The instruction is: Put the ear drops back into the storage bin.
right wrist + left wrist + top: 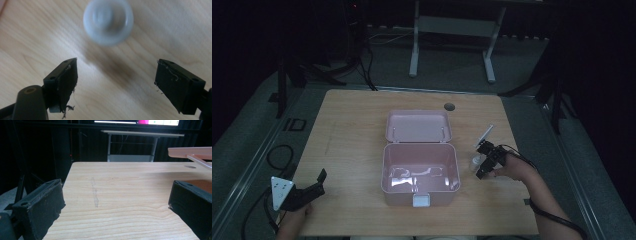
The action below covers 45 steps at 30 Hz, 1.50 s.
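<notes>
An open pink plastic box [420,172] stands mid-table with its lid [417,126] folded back; the lid's edge [190,152] enters the left gripper view at upper right. A small whitish round item [475,161] lies on the table just right of the box, and it looks blurred from above in the right gripper view [108,21]. My right gripper [483,161] hovers over it, open, with the item [108,21] ahead of the jaws, not between them. My left gripper [314,184] rests near the table's front left corner, open and holding nothing [116,202].
A thin white stick-like object [484,135] lies right of the lid. A round cable hole [449,106] sits in the table's far edge. A white desk frame [452,30] stands beyond the table. Bare wood [112,185] stretches left of the box.
</notes>
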Tool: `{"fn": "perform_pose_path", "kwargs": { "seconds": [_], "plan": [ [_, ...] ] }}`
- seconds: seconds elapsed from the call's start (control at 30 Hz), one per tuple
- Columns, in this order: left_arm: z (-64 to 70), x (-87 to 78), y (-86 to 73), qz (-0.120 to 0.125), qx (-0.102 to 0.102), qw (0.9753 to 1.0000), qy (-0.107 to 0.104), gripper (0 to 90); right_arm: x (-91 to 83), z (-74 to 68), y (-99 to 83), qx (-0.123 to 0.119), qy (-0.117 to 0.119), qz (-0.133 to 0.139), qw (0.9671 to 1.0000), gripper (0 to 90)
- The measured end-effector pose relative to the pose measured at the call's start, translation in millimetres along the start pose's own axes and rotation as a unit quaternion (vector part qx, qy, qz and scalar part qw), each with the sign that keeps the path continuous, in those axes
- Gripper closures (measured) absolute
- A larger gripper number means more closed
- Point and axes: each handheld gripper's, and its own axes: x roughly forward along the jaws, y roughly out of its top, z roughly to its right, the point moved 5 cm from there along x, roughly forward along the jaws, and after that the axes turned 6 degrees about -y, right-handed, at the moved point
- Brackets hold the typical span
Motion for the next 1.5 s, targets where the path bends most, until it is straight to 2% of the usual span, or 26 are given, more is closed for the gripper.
{"fn": "perform_pose_path", "kwargs": {
  "seconds": [0.3, 0.4, 0.53, 0.73, 0.87, 1.0, 1.13, 1.23, 1.27, 1.33, 1.37, 1.4, 1.47, 1.5],
  "plan": [
    [0.5, 0.2, -0.1, 0.000, 0.001, 1.0000, -0.001, 0.4, -1.3, -1.3, 20.5, -0.012, -0.009, 0.006, 0.9999, 24.5],
    [0.2, 0.0, -0.1, 0.000, 0.000, 1.0000, -0.002, 0.4, 0.9, -3.7, 26.5, -0.024, -0.013, 0.004, 0.9996, 30.7],
    [0.2, 0.2, -0.1, 0.000, 0.000, 1.0000, -0.001, 0.4, 3.8, -6.3, 31.6, -0.028, -0.008, 0.000, 0.9996, 35.8],
    [0.0, 0.2, -0.2, -0.001, -0.001, 1.0000, -0.002, 0.4, 10.6, -6.4, 35.2, -0.034, -0.016, -0.014, 0.9992, 47.2],
    [0.1, 0.5, -0.4, -0.002, -0.001, 1.0000, -0.002, 0.4, 11.0, -7.1, 37.5, -0.034, -0.008, -0.016, 0.9992, 55.0],
    [0.3, 0.5, -0.4, -0.002, -0.001, 1.0000, -0.002, 0.4, 12.3, -8.7, 38.4, -0.037, -0.003, -0.022, 0.9991, 57.9],
    [0.2, 0.4, -0.4, -0.002, -0.001, 1.0000, -0.003, 0.4, 11.6, -8.0, 38.2, -0.040, -0.016, -0.023, 0.9988, 59.4],
    [-0.1, 0.5, -0.5, -0.003, -0.001, 1.0000, -0.002, 0.4, 11.4, -7.8, 36.4, -0.049, -0.019, -0.024, 0.9984, 59.4],
    [-0.1, 0.5, -0.5, -0.002, -0.001, 1.0000, -0.002, 0.4, 10.5, -8.3, 34.0, -0.069, -0.023, -0.020, 0.9971, 59.4],
    [0.1, 0.7, -0.5, -0.002, -0.001, 1.0000, -0.002, 0.4, 9.1, -9.7, 31.4, -0.086, -0.022, -0.017, 0.9959, 59.5],
    [0.2, 0.8, -0.5, -0.002, -0.001, 1.0000, -0.002, 0.4, 9.1, -9.7, 31.4, -0.086, -0.022, -0.017, 0.9959, 59.5],
    [0.3, 0.9, -0.5, -0.002, -0.001, 1.0000, -0.002, 0.4, 7.8, -11.9, 28.9, -0.107, -0.020, -0.015, 0.9940, 59.5],
    [0.4, 0.9, -0.5, -0.002, -0.001, 1.0000, -0.002, 0.4, 6.5, -14.3, 25.6, -0.128, -0.013, -0.015, 0.9915, 59.5],
    [0.4, 1.0, -0.6, -0.002, -0.001, 1.0000, -0.002, 0.4, 6.5, -14.3, 25.6, -0.128, -0.013, -0.015, 0.9915, 59.5]
  ]
}}
